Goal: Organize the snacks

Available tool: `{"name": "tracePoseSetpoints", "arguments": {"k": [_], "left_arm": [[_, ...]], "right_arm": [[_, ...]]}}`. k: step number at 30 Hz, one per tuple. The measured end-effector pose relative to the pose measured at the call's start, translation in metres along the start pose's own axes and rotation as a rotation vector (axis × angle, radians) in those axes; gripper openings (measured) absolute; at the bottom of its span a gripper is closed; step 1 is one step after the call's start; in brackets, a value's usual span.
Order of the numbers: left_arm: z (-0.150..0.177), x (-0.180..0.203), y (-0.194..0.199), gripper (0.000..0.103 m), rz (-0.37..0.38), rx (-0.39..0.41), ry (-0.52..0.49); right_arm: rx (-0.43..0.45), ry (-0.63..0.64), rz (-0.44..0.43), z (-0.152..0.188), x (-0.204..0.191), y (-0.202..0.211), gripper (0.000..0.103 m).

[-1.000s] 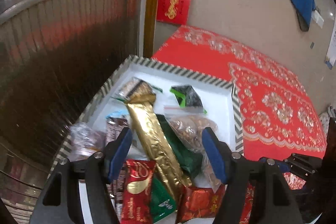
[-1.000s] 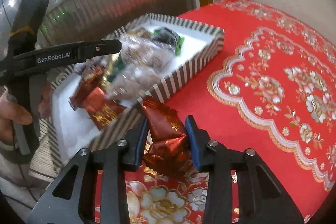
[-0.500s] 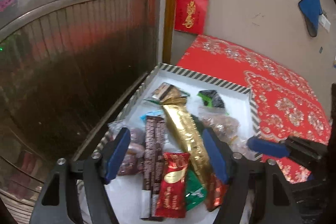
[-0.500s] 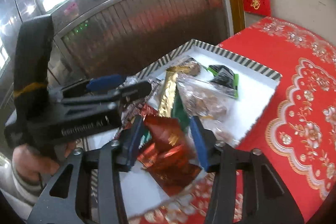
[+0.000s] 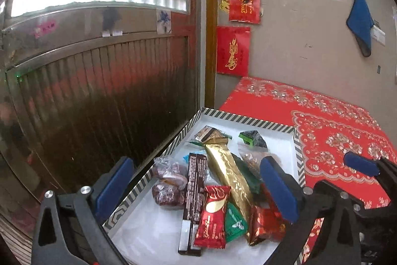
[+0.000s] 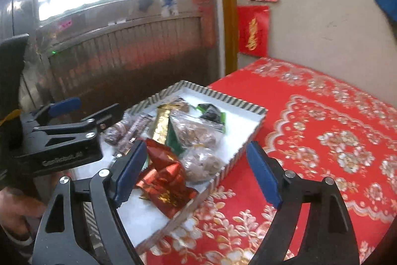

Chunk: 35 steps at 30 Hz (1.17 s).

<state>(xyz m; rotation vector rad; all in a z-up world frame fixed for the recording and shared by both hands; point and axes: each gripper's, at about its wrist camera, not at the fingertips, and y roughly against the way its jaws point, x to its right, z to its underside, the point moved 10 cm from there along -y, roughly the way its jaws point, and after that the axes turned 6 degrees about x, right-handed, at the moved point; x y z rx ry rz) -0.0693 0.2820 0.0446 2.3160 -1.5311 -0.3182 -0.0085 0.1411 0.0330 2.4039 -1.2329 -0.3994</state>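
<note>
A striped-rim white tray [image 5: 250, 120] [image 6: 248, 107] holds several snacks: a long gold packet [image 5: 228, 170], a dark chocolate bar [image 5: 194, 193], a red packet [image 5: 213, 216], green packets and clear bags of nuts [image 6: 196, 131]. A crumpled red foil packet [image 6: 166, 180] lies in the tray's near end, also in the left wrist view [image 5: 265, 220]. My right gripper [image 6: 198, 173] is open and empty above it. My left gripper [image 5: 198, 190] is open and empty over the tray's near left side; it shows in the right wrist view [image 6: 82, 113].
The tray sits at the left edge of a table with a red floral cloth [image 6: 322, 128]. A metal gate [image 5: 99, 103] stands close to the left. A wall with red hangings [image 5: 233, 51] and a blue cloth [image 5: 359, 19] is behind.
My right gripper carried the red foil packet over the tray, opened and let it go; the packet now lies in the tray. My left gripper drew back and to the left, staying open.
</note>
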Motion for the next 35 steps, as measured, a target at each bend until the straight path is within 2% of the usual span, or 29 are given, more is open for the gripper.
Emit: {"name": "tracePoseSetpoints", "arguments": {"k": [4,11,16,23,29,35], "left_arm": [[0.011,0.0,-0.003,0.103,-0.02,-0.046,-0.011],[0.017,-0.008,0.004,0.103,-0.038,-0.04,-0.006],[0.018,-0.007,0.006,0.103,-0.012,-0.041,0.014],[0.017,-0.002,0.01,0.103,-0.023,-0.02,-0.03],[0.019,0.004,0.01,0.103,0.032,-0.03,-0.019],[0.017,0.008,0.008,0.103,0.017,-0.035,-0.02]], "right_arm": [[0.019,-0.009,0.024,0.002,0.003,0.004,0.083],[0.012,-0.018,0.012,0.004,0.002,0.007,0.083],[-0.01,-0.016,0.006,0.01,0.0,0.004,0.083],[-0.015,-0.011,0.001,0.012,-0.003,0.003,0.083],[-0.021,-0.025,-0.005,0.016,-0.001,0.002,0.083],[-0.009,-0.038,-0.002,0.012,0.007,0.008,0.083]]}}
